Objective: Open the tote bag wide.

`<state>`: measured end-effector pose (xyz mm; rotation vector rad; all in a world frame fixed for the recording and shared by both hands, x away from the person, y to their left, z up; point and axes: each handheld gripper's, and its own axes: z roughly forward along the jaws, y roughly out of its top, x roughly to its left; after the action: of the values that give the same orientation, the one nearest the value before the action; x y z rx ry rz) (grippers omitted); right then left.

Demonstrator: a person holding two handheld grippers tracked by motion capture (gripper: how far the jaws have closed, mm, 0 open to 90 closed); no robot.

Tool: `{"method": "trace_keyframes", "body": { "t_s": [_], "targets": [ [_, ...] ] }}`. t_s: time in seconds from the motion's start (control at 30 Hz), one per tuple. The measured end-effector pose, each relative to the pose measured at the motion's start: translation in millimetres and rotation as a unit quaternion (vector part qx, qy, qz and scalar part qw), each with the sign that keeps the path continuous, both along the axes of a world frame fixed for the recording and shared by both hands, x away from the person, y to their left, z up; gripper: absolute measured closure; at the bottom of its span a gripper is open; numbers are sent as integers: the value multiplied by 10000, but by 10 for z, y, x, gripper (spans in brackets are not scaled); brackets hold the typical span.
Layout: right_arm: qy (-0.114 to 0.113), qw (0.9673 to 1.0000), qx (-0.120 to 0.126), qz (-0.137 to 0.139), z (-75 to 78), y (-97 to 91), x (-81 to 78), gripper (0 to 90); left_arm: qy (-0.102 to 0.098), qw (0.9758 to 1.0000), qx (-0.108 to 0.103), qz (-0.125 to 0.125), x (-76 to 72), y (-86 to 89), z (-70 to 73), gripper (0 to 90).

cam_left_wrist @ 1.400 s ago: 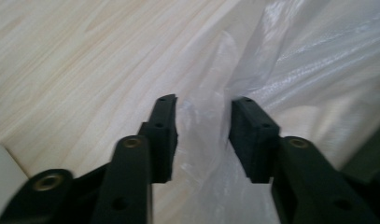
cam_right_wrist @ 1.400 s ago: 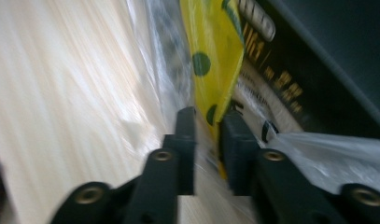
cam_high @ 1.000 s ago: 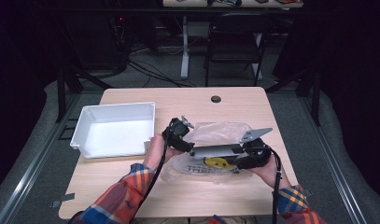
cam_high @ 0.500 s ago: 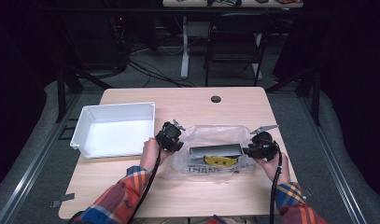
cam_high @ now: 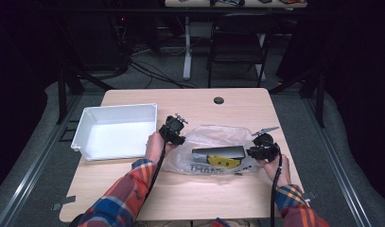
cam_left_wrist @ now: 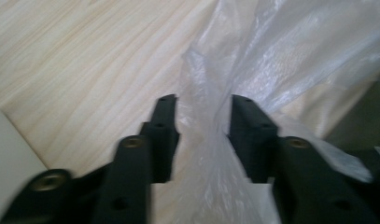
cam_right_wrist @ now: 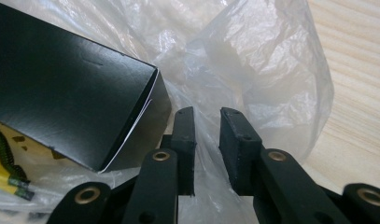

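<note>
A clear plastic bag (cam_high: 214,139) with a yellow print lies on the wooden table (cam_high: 190,198), and a black box (cam_high: 218,152) rests inside it. My left gripper (cam_high: 173,132) is at the bag's left end. In the left gripper view its jaws (cam_left_wrist: 201,100) stand apart with a fold of the bag's film (cam_left_wrist: 271,56) running loosely between them. My right gripper (cam_high: 261,149) is at the bag's right end. Its jaws (cam_right_wrist: 206,112) stand slightly apart around the film (cam_right_wrist: 253,56), just right of the box's corner (cam_right_wrist: 61,84).
A white tray (cam_high: 86,124) sits on the table's left part, close to my left hand. A round dark grommet (cam_high: 219,100) is set in the table's far middle. Beyond the table stand a chair (cam_high: 237,42) and cables on the floor.
The bag and box, held up and tilted a second ago, now lie flatter on the table. Both hands have shifted slightly outward and down.
</note>
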<state>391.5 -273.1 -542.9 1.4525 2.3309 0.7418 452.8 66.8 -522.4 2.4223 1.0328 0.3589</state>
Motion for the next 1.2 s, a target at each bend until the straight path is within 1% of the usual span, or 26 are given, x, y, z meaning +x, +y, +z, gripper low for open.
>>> {"method": "trace_keyframes", "body": {
  "t_s": [0.07, 0.1, 0.13, 0.17, 0.23, 0.3, 0.33, 0.4, 0.47, 0.53, 0.63, 0.67, 0.7, 0.73, 0.77, 0.83, 0.87, 0.9, 0.93, 0.97, 1.0, 1.03, 1.1, 1.13, 1.17, 1.2],
  "targets": [
    [-10, 10000, 65, 13, 28, -17, -13, 764, -18, 9998, -199, -57, -50, 46, 85, 470],
    [10, 10000, 39, 73, 53, -31, -17, 767, -43, 9996, -285, -71, -81, 66, 132, 432],
    [-43, 9999, 95, 27, 65, -26, -29, 768, -77, 9993, -336, -136, -109, 86, 179, 405],
    [-44, 9999, 124, 50, 83, -26, -36, 772, -59, 9989, -432, -189, -138, 106, 225, 377],
    [-68, 9999, 127, 84, 112, -23, -45, 776, -97, 9980, -587, -233, -192, 135, 306, 333],
    [-101, 9999, 123, 55, 119, -11, -45, 785, -106, 9972, -684, -272, -224, 164, 367, 286],
    [-88, 9998, 145, 86, 118, -10, -41, 789, -94, 9966, -764, -292, -235, 184, 391, 268],
    [-47, 9999, 124, 107, 113, -8, -36, 790, -101, 9960, -837, -312, -257, 217, 432, 222],
    [-54, 9999, 120, 99, 118, -2, -39, 783, -127, 9954, -908, -290, -285, 239, 464, 208],
    [-58, 9998, 142, 142, 150, 0, -44, 757, -151, 9948, -945, -339, -335, 252, 494, 197],
    [-183, 9994, 215, 193, 257, -5, -65, 683, -191, 9939, -983, -472, -465, 256, 529, 197],
    [-254, 9992, 258, 178, 297, -3, -73, 662, -195, 9935, -980, -546, -517, 255, 533, 203],
    [-314, 9989, 282, 224, 341, -6, -78, 632, -217, 9931, -985, -597, -575, 242, 524, 214],
    [-392, 9985, 301, 234, 381, -1, -85, 590, -261, 9929, -940, -681, -642, 225, 519, 232],
    [-453, 9982, 288, 253, 420, 4, -89, 549, -285, 9927, -886, -762, -705, 198, 507, 246],
    [-542, 9978, 261, 282, 481, 29, -80, 477, -320, 9914, -857, -939, -821, 133, 484, 278],
    [-576, 9976, 235, 310, 498, 46, -64, 447, -320, 9905, -847, -1031, -864, 99, 470, 308],
    [-593, 9975, 189, 327, 504, 65, -41, 428, -352, 9899, -882, -1056, -902, 61, 440, 324],
    [-574, 9976, 141, 371, 504, 81, -12, 419, -346, 9894, -859, -1120, -936, 17, 399, 336],
    [-571, 9975, 103, 408, 499, 99, 22, 402, -331, 9890, -760, -1222, -963, -28, 352, 358],
    [-555, 9976, 67, 416, 492, 119, 61, 377, -331, 9891, -690, -1259, -982, -71, 297, 373],
    [-528, 9976, 39, 440, 486, 138, 110, 353, -281, 9889, -626, -1322, -989, -110, 242, 381],
    [-513, 9978, 36, 421, 475, 163, 213, 308, -308, 9882, -459, -1427, -1000, -167, 159, 415],
    [-435, 9983, 1, 375, 459, 173, 273, 252, -266, 9875, -429, -1493, -1000, -188, 127, 440],
    [-288, 9990, -77, 340, 436, 175, 342, 247, -227, 9869, -356, -1557, -994, -201, 109, 459],
    [-205, 9992, -102, 330, 410, 171, 401, 258, -257, 9869, -290, -1566, -994, -205, 91, 490]
  ]
}}
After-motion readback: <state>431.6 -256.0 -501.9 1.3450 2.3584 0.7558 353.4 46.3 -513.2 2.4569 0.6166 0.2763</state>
